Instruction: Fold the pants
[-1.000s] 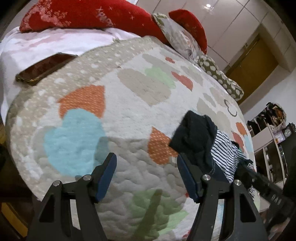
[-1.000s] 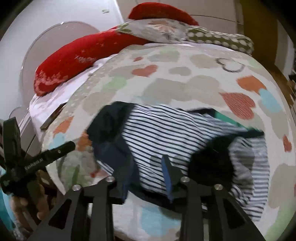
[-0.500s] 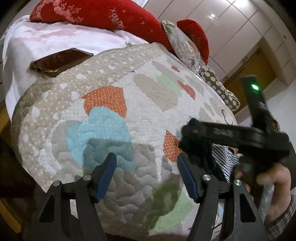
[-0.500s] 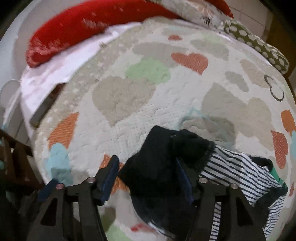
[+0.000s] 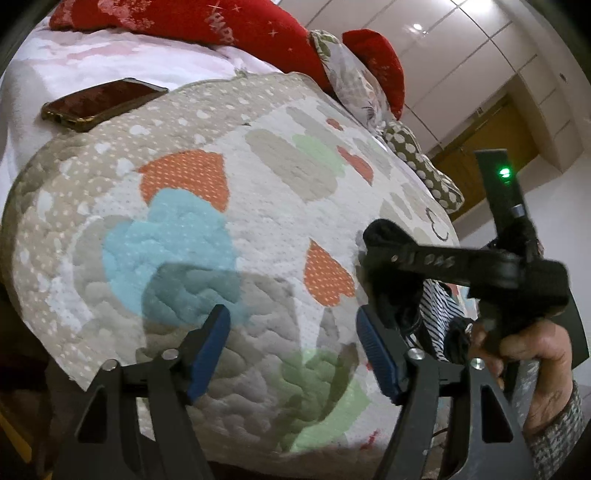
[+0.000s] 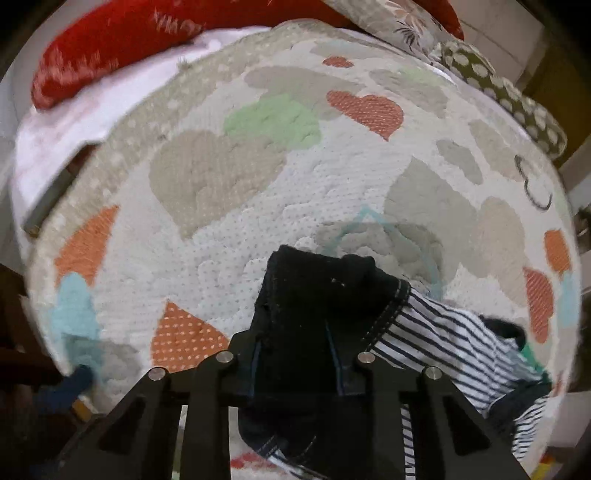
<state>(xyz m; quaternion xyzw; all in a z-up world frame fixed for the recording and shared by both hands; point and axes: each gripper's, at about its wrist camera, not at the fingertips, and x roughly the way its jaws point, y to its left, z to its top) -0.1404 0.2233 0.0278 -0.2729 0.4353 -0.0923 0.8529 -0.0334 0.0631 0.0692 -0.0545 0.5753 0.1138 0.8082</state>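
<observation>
Bed (image 5: 66, 77) under a heart-patterned quilt (image 5: 258, 206)

A phone (image 5: 99, 101) lies upper left, red pillows (image 5: 229, 26) along the top, dark pants (image 6: 317, 295) at lower right.

Both grippers are black frames with silver screws; blue ribbed fingers (image 5: 376, 354); grey patterned sleeve (image 5: 554, 439) behind them.

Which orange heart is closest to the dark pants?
The orange heart just left of the dark pants, near the quilt's front edge. The other orange hearts sit clearly farther off.
</observation>
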